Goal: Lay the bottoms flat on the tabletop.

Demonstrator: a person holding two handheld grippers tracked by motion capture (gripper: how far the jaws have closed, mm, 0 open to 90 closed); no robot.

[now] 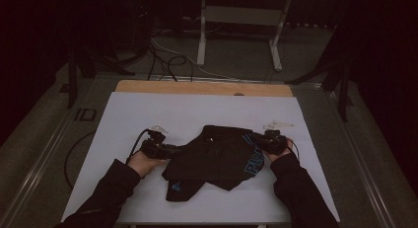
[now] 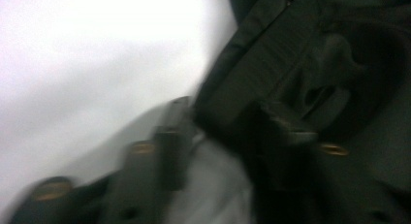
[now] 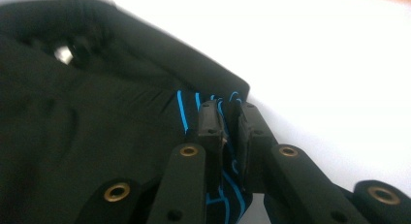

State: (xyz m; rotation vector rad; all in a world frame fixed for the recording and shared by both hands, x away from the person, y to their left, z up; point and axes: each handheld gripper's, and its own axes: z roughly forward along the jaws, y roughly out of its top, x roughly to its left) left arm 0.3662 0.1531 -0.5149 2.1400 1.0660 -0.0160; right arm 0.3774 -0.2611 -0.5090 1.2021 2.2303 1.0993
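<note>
High view: black garment [image 1: 212, 156] lies on white surface [image 1: 148, 114] between both grippers. Right gripper [image 3: 228, 122] fingers clamped on printed edge; left gripper [image 2: 218, 127] fingers pinch opposite hem. Grasp step; next likely lift together, keeping tension even.

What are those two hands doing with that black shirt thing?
A person is working on a black garment with blue lettering, crumpled on a white table cover. Each hand holds a tool. The right tool has pinched the cloth by the blue print. The left tool grips the garment's opposite edge, though that close view is blurry. The garment lies on the table, not lifted.
</note>
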